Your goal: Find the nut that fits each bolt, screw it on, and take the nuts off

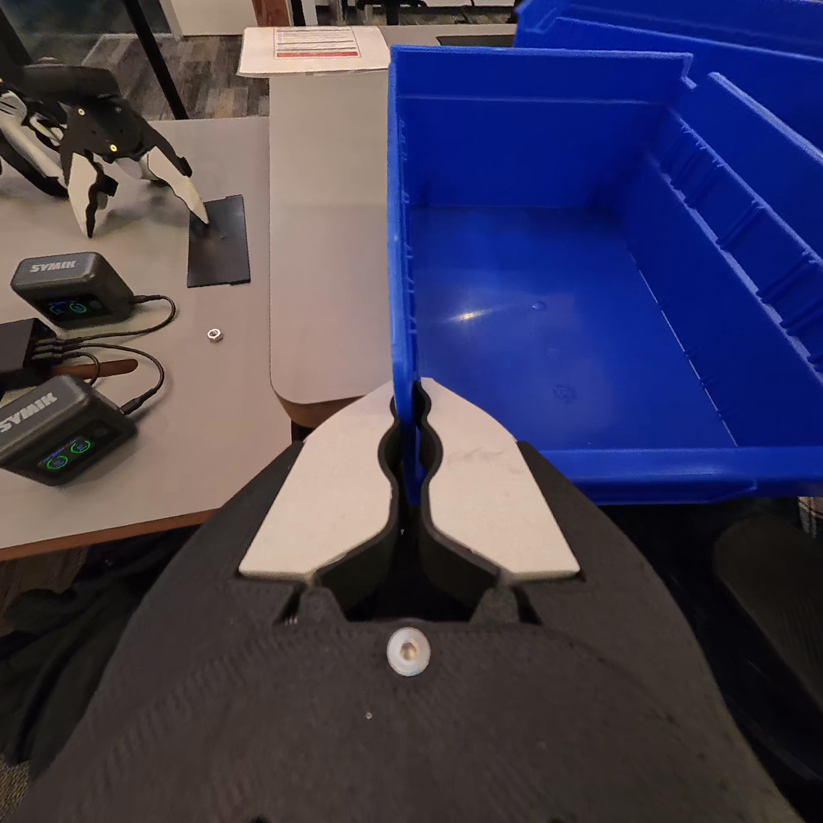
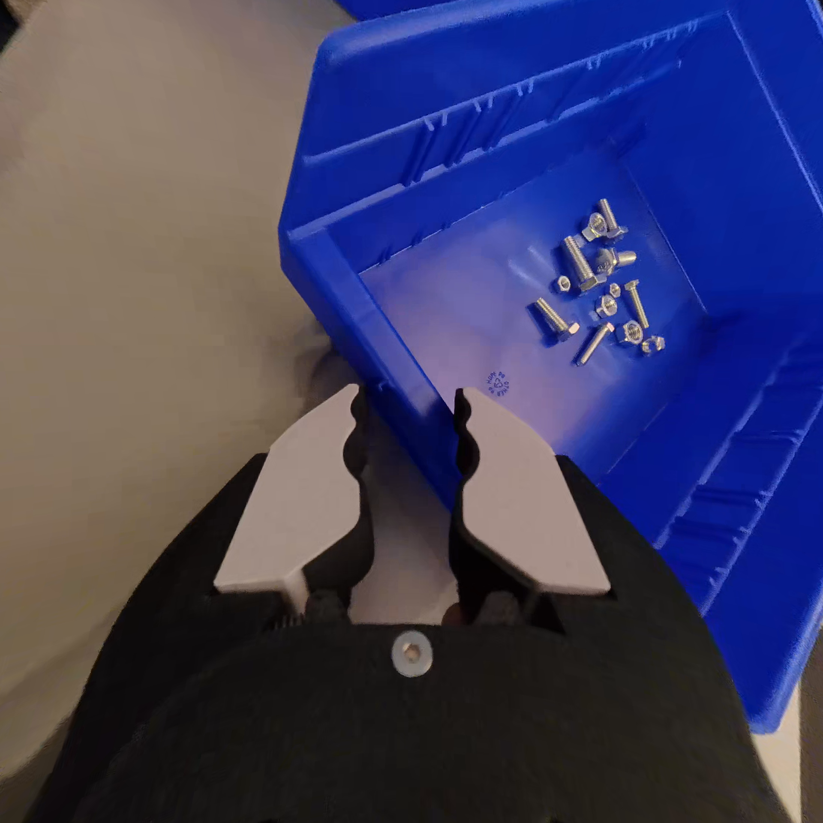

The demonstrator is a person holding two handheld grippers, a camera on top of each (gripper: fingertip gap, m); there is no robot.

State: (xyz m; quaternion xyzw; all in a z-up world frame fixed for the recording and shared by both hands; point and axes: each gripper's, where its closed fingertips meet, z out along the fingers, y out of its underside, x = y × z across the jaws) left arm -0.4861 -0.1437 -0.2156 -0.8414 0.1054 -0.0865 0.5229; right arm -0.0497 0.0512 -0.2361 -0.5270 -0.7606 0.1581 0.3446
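Observation:
In the left wrist view my left gripper (image 1: 412,387) is shut on the left wall of an empty blue bin (image 1: 534,147), gripping it at the near corner. A single silver nut (image 1: 215,334) lies on the grey table (image 1: 329,267) to the left of that bin. In the right wrist view my right gripper (image 2: 407,394) is open and straddles the near wall of a second blue bin (image 2: 490,133), one finger outside and one inside, with room still showing beside the wall. Several silver bolts and nuts (image 2: 601,289) lie in a cluster on that bin's floor, beyond the fingertips.
Another gripper (image 1: 111,169) rests on the table at the far left, by a black pad (image 1: 218,242). Two dark chargers (image 1: 71,285) (image 1: 62,432) with cables sit near the left edge. A paper sheet (image 1: 311,49) lies at the back. Another blue bin (image 1: 757,67) stands at the right. There is about 50 centimetres between the tips of the two grippers. The left tips stand about 30 centimetres off the single silver nut (image 1: 215,334).

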